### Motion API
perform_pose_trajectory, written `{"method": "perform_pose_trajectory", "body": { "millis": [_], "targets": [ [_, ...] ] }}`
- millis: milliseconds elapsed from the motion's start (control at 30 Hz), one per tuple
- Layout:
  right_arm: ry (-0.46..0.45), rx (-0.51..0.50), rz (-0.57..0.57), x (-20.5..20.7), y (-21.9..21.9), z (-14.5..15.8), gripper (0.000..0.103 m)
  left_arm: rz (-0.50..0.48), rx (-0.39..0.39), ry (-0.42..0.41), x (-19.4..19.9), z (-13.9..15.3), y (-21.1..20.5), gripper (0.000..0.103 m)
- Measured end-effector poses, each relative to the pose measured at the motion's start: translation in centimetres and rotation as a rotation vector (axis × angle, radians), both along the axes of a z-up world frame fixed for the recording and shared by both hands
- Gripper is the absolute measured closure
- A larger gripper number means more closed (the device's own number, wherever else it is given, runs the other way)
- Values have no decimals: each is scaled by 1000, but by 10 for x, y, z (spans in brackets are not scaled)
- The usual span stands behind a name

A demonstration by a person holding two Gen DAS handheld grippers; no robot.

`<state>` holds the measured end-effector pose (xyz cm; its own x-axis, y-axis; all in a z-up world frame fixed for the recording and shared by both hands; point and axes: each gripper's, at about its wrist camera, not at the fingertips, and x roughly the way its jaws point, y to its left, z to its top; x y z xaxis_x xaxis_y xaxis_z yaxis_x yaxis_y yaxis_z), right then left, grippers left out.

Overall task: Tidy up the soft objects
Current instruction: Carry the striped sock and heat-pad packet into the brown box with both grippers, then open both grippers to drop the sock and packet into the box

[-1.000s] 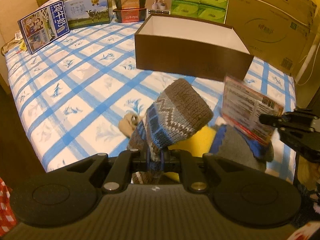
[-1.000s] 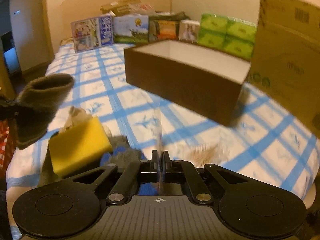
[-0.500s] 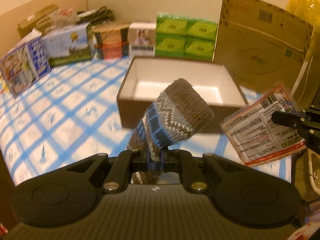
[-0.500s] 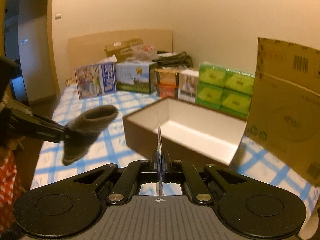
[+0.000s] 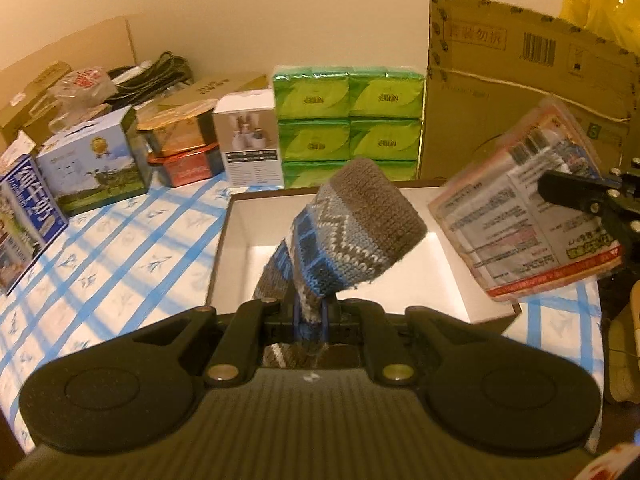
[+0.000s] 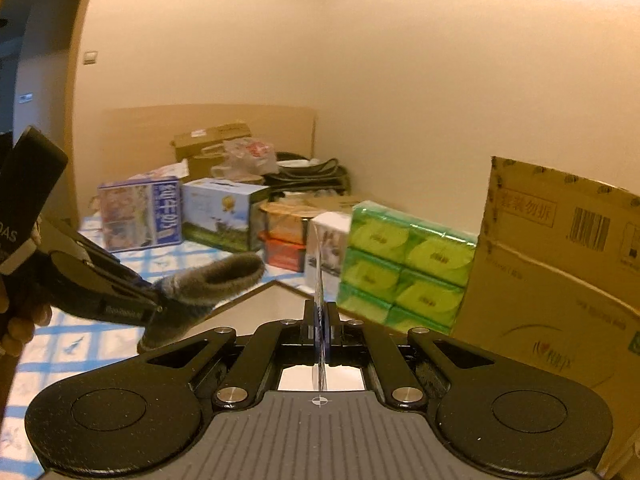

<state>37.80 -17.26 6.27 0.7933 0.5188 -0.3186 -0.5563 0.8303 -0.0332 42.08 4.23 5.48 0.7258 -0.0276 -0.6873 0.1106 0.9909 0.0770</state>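
Note:
My left gripper is shut on a knitted grey-and-blue sock, which hangs over the open brown box with its white inside. In the right wrist view the same sock sticks out from the left gripper over the box's near corner. My right gripper is shut on a flat plastic packet, seen edge-on. From the left wrist view that packet, with printed label and red border, hangs over the box's right side, held by the right gripper.
Green tissue packs, a large cardboard carton, and several printed boxes line the wall behind the brown box. The blue-checked bedspread stretches to the left. A hand holds the left gripper's handle.
Both grippers rose from the pile on the bedspread and moved toward the brown box, carrying the sock and the packet. Both now hang over the box.

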Motion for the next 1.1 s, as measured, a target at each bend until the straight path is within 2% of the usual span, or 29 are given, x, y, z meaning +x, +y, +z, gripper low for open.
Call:
{"method": "perform_pose_trajectory", "body": {
  "millis": [200,367,533,600,667,700,1100],
  "targets": [
    [22,-43,-38,44,13,-18,101,-12,14,57,45,-22,-11,93],
    [80,-51,-66,79,19,-38,101,-16,43,85,70,-41,-17,93],
    [131,-49,-86,102,23,-53,101,-19,30,103,91,-52,-17,92],
    [150,-43,-98,109,22,-58,101,-23,29,97,96,-54,-17,86],
    [166,-33,-104,114,22,-61,101,-13,27,94,100,-54,-16,65],
    [173,-28,-106,116,22,-62,101,-12,29,85,100,-53,-16,63],
    [197,1,-133,130,27,-61,101,-12,27,98,97,-57,-9,60]
  ]
}}
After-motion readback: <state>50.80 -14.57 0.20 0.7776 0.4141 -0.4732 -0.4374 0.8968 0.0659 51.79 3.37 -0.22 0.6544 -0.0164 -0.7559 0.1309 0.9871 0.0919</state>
